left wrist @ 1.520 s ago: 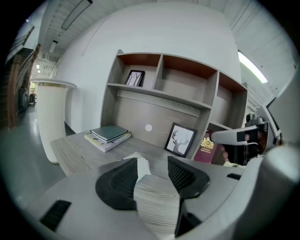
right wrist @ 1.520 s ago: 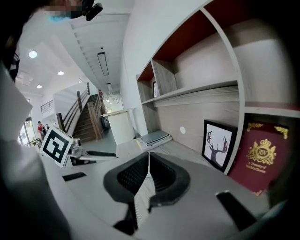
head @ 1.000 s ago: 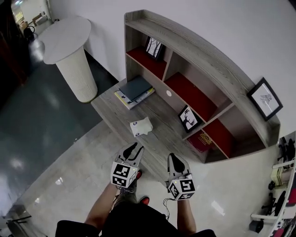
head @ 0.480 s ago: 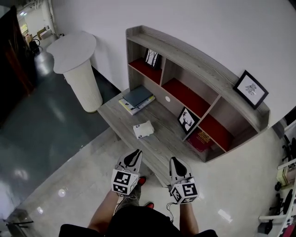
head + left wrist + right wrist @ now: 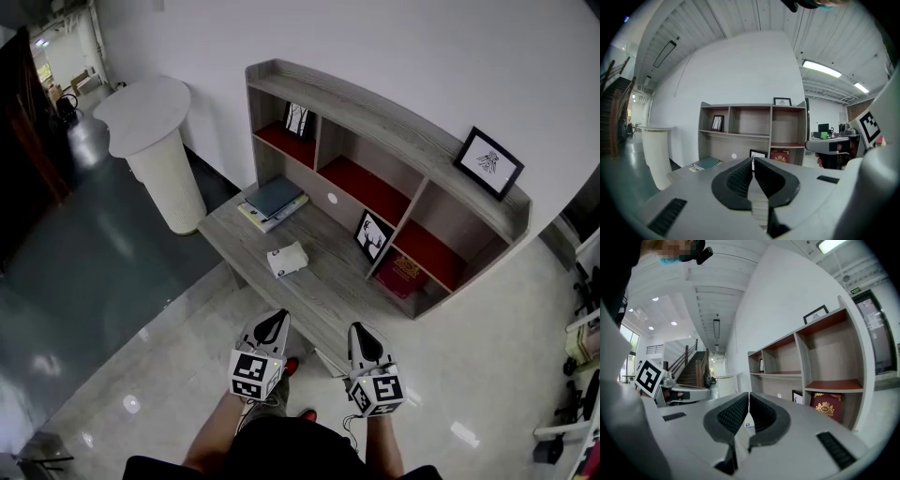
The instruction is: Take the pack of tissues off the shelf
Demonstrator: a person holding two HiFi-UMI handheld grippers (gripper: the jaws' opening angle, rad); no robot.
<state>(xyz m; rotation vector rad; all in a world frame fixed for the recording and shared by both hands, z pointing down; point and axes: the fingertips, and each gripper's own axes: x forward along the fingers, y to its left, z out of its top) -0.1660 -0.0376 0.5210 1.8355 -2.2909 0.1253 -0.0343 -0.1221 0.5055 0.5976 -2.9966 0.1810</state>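
The pack of tissues [image 5: 287,260], white and soft, lies on the grey wooden desk [image 5: 330,295] in front of the shelf unit [image 5: 384,122], in the open. My left gripper [image 5: 274,321] hangs short of the desk's front edge, below the pack and apart from it. Its jaws are shut with nothing between them, as the left gripper view [image 5: 753,159] confirms. My right gripper [image 5: 360,331] is level with it to the right, also shut and empty [image 5: 748,394]. The pack does not show in either gripper view.
Stacked books [image 5: 274,201] lie at the desk's left end. A framed picture [image 5: 372,234] and a red box [image 5: 401,275] stand by the lower right compartments. Another frame [image 5: 487,161] tops the shelf. A white round pedestal table [image 5: 150,131] stands to the left.
The left gripper's jaws, apart a second ago, have closed. Both grippers and the head have drawn back from the desk, so the shelf looks smaller.
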